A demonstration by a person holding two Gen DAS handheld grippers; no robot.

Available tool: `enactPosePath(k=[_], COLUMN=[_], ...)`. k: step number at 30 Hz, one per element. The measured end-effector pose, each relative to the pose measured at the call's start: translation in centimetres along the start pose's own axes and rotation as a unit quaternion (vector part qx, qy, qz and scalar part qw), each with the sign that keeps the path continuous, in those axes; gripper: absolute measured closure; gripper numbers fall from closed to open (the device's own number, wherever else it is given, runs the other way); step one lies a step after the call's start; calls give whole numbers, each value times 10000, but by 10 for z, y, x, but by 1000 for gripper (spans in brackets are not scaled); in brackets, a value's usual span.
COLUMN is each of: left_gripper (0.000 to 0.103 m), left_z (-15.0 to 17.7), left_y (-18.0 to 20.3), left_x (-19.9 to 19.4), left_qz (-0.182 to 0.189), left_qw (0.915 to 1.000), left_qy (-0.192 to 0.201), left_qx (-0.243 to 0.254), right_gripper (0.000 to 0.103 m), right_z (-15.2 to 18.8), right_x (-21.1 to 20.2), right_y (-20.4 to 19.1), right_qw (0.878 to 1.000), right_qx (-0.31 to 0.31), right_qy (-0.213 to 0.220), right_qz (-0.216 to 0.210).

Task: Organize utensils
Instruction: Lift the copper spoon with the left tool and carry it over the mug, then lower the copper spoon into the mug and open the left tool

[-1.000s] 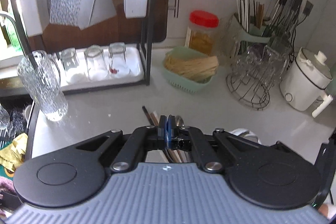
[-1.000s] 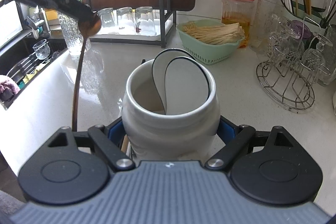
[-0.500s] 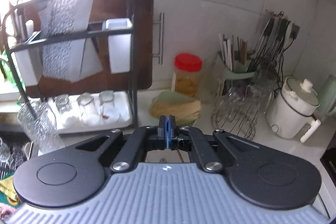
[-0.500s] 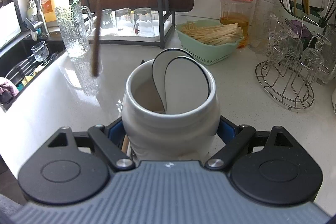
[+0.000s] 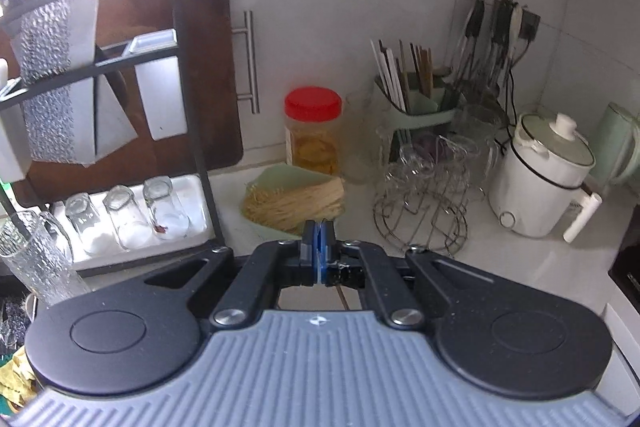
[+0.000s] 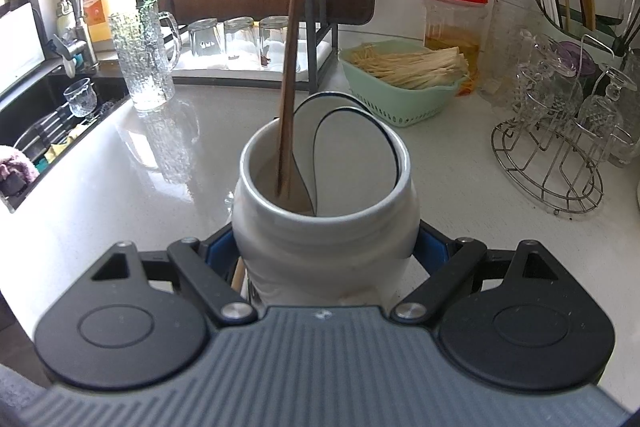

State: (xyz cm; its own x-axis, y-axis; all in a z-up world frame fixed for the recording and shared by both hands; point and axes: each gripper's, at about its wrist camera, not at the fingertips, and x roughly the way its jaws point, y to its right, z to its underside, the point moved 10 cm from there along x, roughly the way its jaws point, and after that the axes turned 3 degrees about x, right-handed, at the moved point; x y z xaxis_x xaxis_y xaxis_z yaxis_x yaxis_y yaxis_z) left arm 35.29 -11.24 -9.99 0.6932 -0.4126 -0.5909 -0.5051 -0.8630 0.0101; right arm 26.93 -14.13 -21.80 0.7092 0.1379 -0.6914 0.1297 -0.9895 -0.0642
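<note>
My right gripper [image 6: 324, 254] is shut on a white ceramic jar [image 6: 320, 235] standing on the pale counter, its blue pads [image 6: 218, 251] pressing on both sides. Two white spoons with dark rims [image 6: 352, 155] lean inside the jar. A long brown wooden spoon [image 6: 290, 67] hangs bowl-up from above, and its handle tip dips into the jar's left side. In the left wrist view my left gripper [image 5: 319, 247] is shut. A thin stretch of the brown spoon handle [image 5: 341, 297] shows just below its fingers. The jar is hidden in that view.
Behind the jar sit a green basket of pale sticks [image 6: 396, 103] and a red-lidded jar [image 6: 456, 15]. A wire rack of glasses [image 6: 552, 163] stands right, a glass mug [image 6: 142, 63] and a sink [image 6: 48, 119] left. A white cooker [image 5: 540, 183] sits far right.
The wooden spoon has swung from the left of the jar to over it, and its handle tip now sits inside the mouth. The left wrist view has risen. The right gripper and jar have not moved.
</note>
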Motion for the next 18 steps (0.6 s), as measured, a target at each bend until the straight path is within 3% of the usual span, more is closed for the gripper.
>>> enactPosePath(k=[10, 18], left_gripper=[102, 101], left_z=[22, 36], left_y=[2, 14], left_x=[-6, -13], left_qz=[237, 602], left_qw=[9982, 9918], left_qy=[-550, -1103], left_qx=[40, 228], right_gripper=[12, 12], right_z=[0, -1], right_x=[0, 1], right_y=[0, 0], right_qw=[10000, 9999], right_qx=[-22, -14], right_qy=[71, 122], right_qz=[-50, -60])
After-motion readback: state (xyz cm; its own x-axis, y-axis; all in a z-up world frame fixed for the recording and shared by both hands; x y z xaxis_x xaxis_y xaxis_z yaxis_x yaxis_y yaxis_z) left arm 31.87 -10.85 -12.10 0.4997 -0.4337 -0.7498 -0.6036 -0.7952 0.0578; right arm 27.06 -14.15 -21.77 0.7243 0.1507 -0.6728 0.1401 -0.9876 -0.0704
